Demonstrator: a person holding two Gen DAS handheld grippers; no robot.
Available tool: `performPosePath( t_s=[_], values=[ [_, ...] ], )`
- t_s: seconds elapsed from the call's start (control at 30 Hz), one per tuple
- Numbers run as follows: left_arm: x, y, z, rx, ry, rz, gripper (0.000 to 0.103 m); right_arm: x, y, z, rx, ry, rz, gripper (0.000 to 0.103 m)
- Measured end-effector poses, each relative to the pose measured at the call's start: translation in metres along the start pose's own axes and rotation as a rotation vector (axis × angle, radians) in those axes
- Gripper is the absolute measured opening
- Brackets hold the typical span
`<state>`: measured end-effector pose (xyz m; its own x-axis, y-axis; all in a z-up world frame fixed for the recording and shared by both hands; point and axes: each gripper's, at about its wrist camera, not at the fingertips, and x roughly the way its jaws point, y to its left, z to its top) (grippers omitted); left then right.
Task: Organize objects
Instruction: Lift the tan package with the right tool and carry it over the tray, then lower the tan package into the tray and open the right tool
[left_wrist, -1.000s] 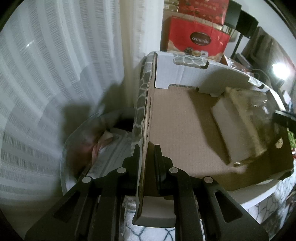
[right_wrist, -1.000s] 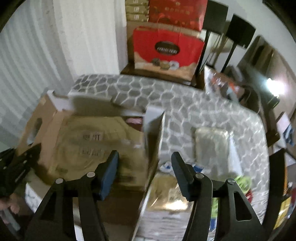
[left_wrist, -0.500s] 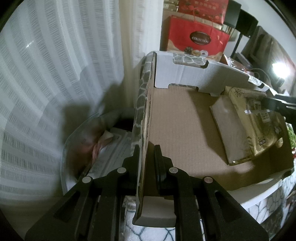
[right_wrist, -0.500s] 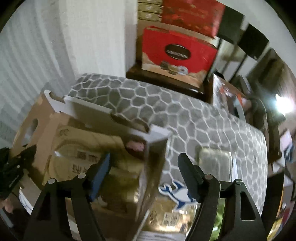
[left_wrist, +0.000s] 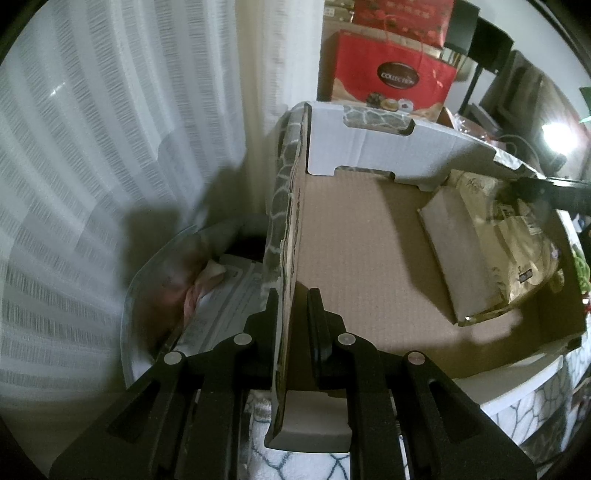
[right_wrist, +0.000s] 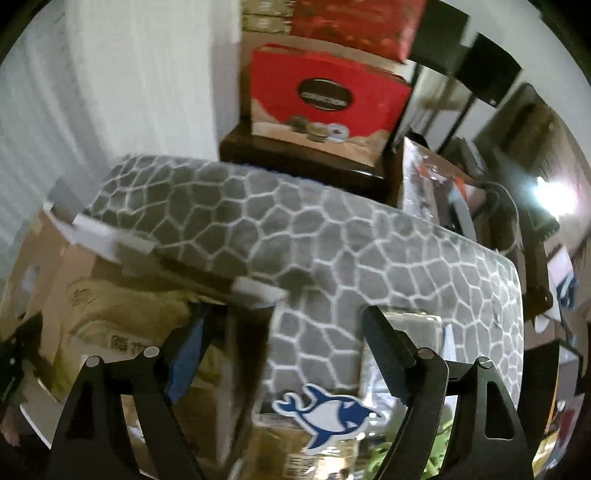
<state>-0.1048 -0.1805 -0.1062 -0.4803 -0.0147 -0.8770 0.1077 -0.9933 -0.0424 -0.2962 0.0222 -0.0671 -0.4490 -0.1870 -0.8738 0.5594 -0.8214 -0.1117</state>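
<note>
My left gripper (left_wrist: 291, 295) is shut on the left wall of an open cardboard box (left_wrist: 362, 258), one finger on each side of the wall. A gold packet (left_wrist: 498, 258) lies flat against the box's right side. A black finger of my right gripper (left_wrist: 546, 192) hovers above it. In the right wrist view, the right gripper (right_wrist: 284, 314) has its jaws opening wide over the box's right wall (right_wrist: 255, 291), with nothing pressed between the pads. The gold packet (right_wrist: 122, 325) shows inside the box. A clear packet with a blue whale sticker (right_wrist: 325, 413) lies just below the gripper.
The box rests on a grey cover with a white cell pattern (right_wrist: 295, 229). Another clear packet (right_wrist: 406, 325) lies on it. A red gift bag (right_wrist: 325, 99) stands behind. White curtains (left_wrist: 92, 147) and a clear bin with papers (left_wrist: 177, 280) are left of the box.
The gold packet has settled into the box. My right gripper has opened wider and slid right, off the box and over the grey cover. The left gripper's hold is unchanged.
</note>
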Motion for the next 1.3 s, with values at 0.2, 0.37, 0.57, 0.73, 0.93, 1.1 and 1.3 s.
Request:
performPosePath(
  t_s=[0.2, 0.37, 0.57, 0.73, 0.93, 1.1, 1.3],
  values=[
    [0.000, -0.001, 0.000, -0.002, -0.001, 0.001, 0.012, -0.032, 0.013, 0.004, -0.044, -0.070, 0.086, 0.080],
    [0.000, -0.001, 0.000, -0.002, 0.000, 0.001, 0.012, -0.056, 0.054, 0.006, -0.141, -0.086, 0.240, 0.085],
    [-0.001, -0.001, 0.000, -0.007, -0.002, -0.001, 0.012, -0.042, 0.114, 0.008, -0.308, -0.035, 0.172, 0.085],
    [0.000, -0.001, 0.001, -0.013, -0.002, -0.001, 0.012, -0.011, 0.129, 0.009, -0.367, 0.009, 0.056, 0.085],
    [0.000, -0.001, 0.001, -0.008, -0.002, 0.001, 0.012, 0.002, 0.116, 0.016, -0.360, 0.013, 0.039, 0.089],
    [0.000, -0.001, 0.002, -0.008, 0.000, 0.003, 0.012, -0.003, 0.115, 0.024, -0.371, -0.019, 0.027, 0.089],
    [0.000, -0.002, 0.001, -0.014, 0.000, 0.007, 0.012, 0.000, 0.116, 0.025, -0.380, 0.004, 0.126, 0.089]
  ],
)
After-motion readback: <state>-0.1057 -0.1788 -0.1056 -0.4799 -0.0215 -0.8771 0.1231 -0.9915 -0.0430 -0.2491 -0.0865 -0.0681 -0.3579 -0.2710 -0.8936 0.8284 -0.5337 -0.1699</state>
